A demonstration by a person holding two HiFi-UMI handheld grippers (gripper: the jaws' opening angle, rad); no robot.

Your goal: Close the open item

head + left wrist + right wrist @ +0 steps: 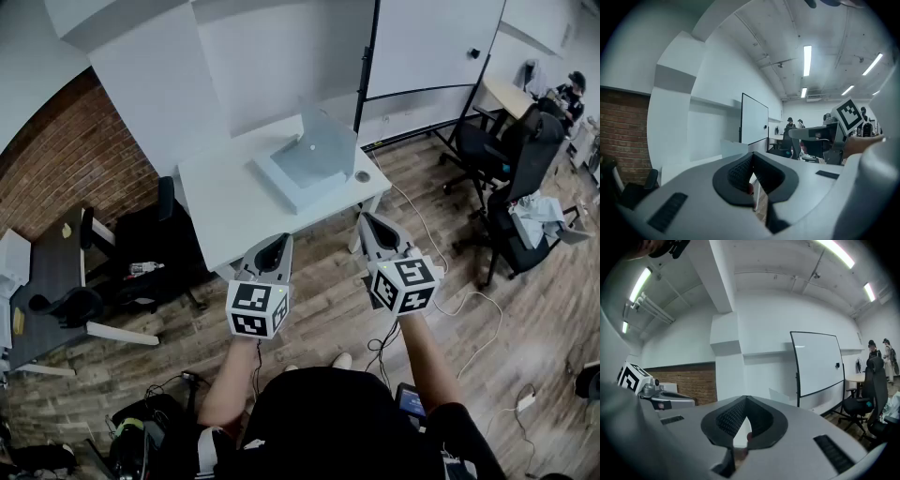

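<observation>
An open silver laptop [314, 155] sits on the white table [225, 211], its lid raised and its screen facing away from me. My left gripper [274, 244] hovers short of the table's front edge, shut and empty. My right gripper [369, 221] hangs beside the table's front right corner, also shut with nothing in it. In the left gripper view the fingertips meet in front of the laptop [733, 147], which is pale and far off. The right gripper view shows the laptop [780, 397] just past its closed tips.
A small round object [363, 176] lies on the table right of the laptop. A whiteboard [427, 47] stands behind. Black office chairs [511, 159] are at the right, another chair [150, 234] and a dark desk [52, 272] at the left. Cables [450, 300] trail on the wood floor.
</observation>
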